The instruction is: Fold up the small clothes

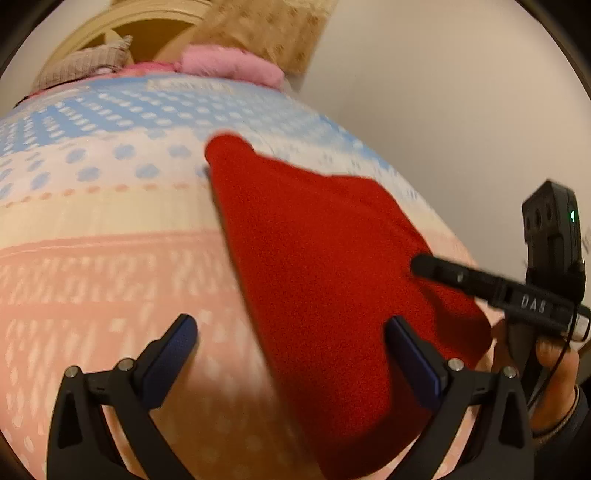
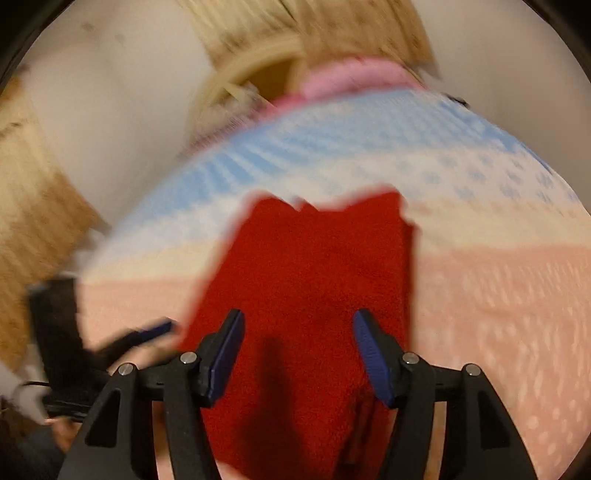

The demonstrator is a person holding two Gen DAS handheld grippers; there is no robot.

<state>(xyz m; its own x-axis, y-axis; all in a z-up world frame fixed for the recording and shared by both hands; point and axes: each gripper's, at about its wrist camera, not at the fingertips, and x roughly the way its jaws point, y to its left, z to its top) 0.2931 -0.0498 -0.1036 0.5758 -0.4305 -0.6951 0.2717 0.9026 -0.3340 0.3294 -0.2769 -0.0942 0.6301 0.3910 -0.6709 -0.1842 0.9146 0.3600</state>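
Observation:
A red fleece garment point(image 1: 325, 266) lies flat on a patterned bedspread point(image 1: 110, 229), shown also in the right wrist view point(image 2: 310, 277). My left gripper point(image 1: 291, 332) is open above the garment's left edge, one finger over the bedspread, one over the red cloth. My right gripper point(image 2: 299, 332) is open just above the near part of the garment, holding nothing. It also shows in the left wrist view point(image 1: 421, 266) at the garment's right edge. Both views are blurred.
The bedspread point(image 2: 498, 295) has pink, cream and blue dotted bands. Pink cloth point(image 1: 229, 64) and a checked grey cloth point(image 1: 85, 62) lie at its far end. A wooden round frame point(image 1: 147, 26) and a beige curtain stand behind.

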